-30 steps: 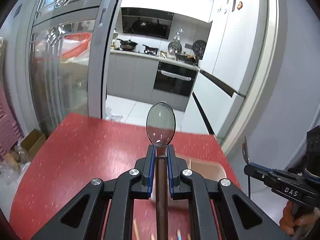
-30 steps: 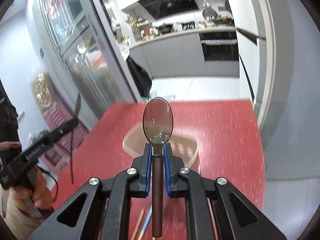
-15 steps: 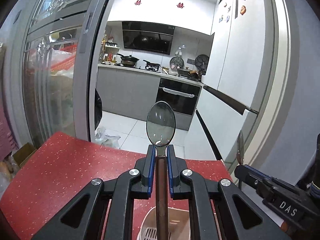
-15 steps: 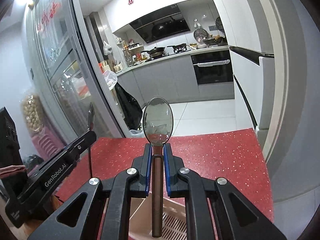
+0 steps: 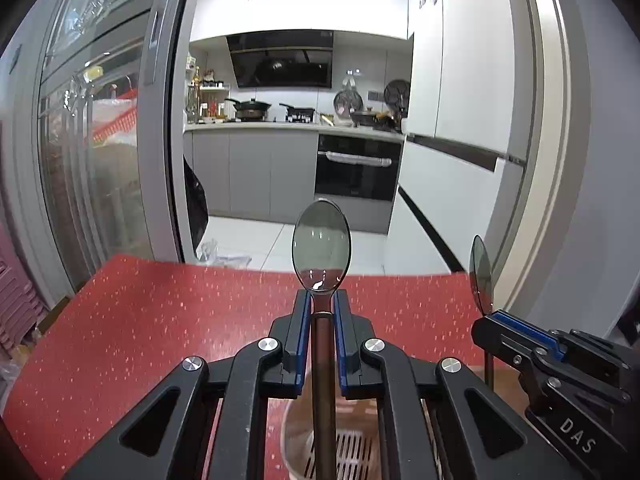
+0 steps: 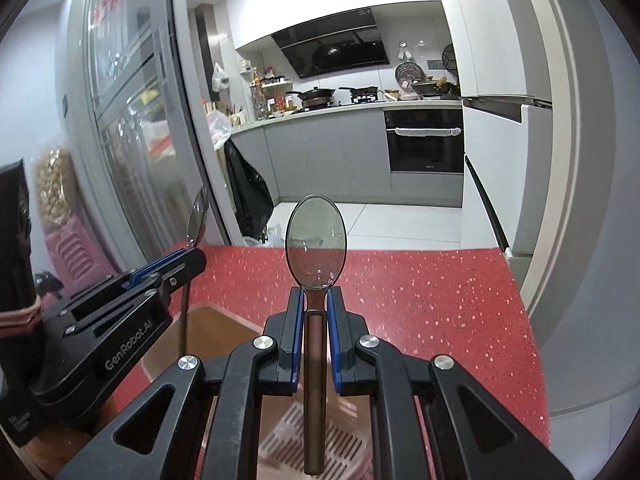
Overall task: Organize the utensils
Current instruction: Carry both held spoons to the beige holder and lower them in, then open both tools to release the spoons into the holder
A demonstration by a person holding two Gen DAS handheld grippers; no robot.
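My left gripper (image 5: pixel 321 312) is shut on a spoon (image 5: pixel 321 250) with a steel bowl and a brown handle, held upright with the bowl up. Its handle hangs over a beige utensil holder (image 5: pixel 296 436) with a slotted bottom on the red table. My right gripper (image 6: pixel 315 308) is shut on a second, like spoon (image 6: pixel 315 242), also upright over the holder (image 6: pixel 328 440). The right gripper shows in the left wrist view (image 5: pixel 486 318) at the right, the left gripper in the right wrist view (image 6: pixel 192 250) at the left. Both sit side by side above the holder.
The red speckled table (image 5: pixel 160 320) runs ahead to its far edge. Beyond it are a kitchen floor, grey cabinets and an oven (image 5: pixel 356 168). A glass sliding door (image 5: pixel 100 160) stands at the left, a white fridge (image 5: pixel 460 120) at the right.
Both grippers have tilted up from looking down at the table to level, spoons still gripped. They have come closer together and lower over the holder.
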